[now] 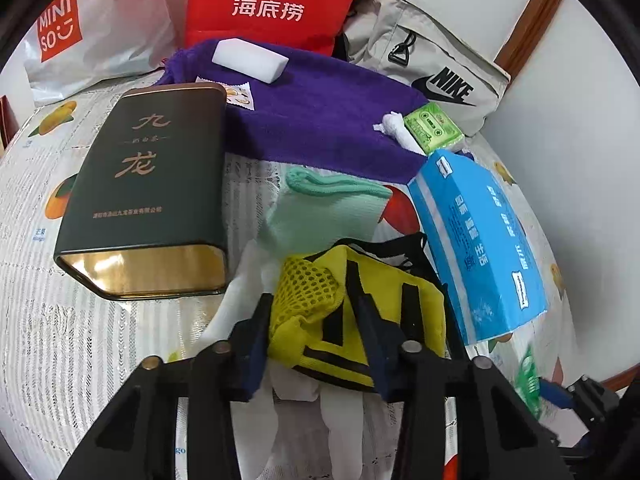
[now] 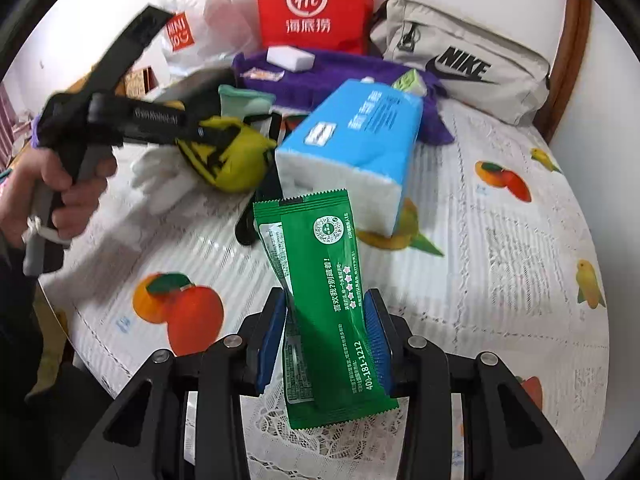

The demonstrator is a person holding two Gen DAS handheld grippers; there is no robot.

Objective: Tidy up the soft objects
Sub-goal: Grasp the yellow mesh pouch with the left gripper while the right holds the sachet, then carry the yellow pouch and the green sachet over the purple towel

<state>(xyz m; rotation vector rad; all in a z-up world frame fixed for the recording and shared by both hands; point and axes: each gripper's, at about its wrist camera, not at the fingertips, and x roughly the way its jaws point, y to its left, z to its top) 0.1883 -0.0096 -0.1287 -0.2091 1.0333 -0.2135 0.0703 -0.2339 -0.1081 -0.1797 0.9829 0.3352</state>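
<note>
In the left wrist view my left gripper (image 1: 314, 320) is shut on a yellow mesh pouch (image 1: 380, 268) with black straps, its blue pads pressing into both sides. The pouch lies over a white glove (image 1: 236, 312), just in front of a mint green cloth (image 1: 324, 212). The right wrist view shows the same pouch (image 2: 236, 168) pinched by the left gripper (image 2: 212, 132), which a hand (image 2: 68, 188) holds. My right gripper (image 2: 326, 308) is shut on a green foil packet (image 2: 320, 280), held upright above the fruit-print tablecloth (image 2: 500, 260).
A dark green tea tin (image 1: 148, 184) lies left of the pouch and a blue tissue pack (image 1: 480, 240) right of it. Behind are a purple towel (image 1: 320, 120) bearing a white sponge (image 1: 250, 60), a red bag (image 1: 272, 0), a Miniso bag (image 1: 96, 28) and a Nike bag (image 1: 432, 68).
</note>
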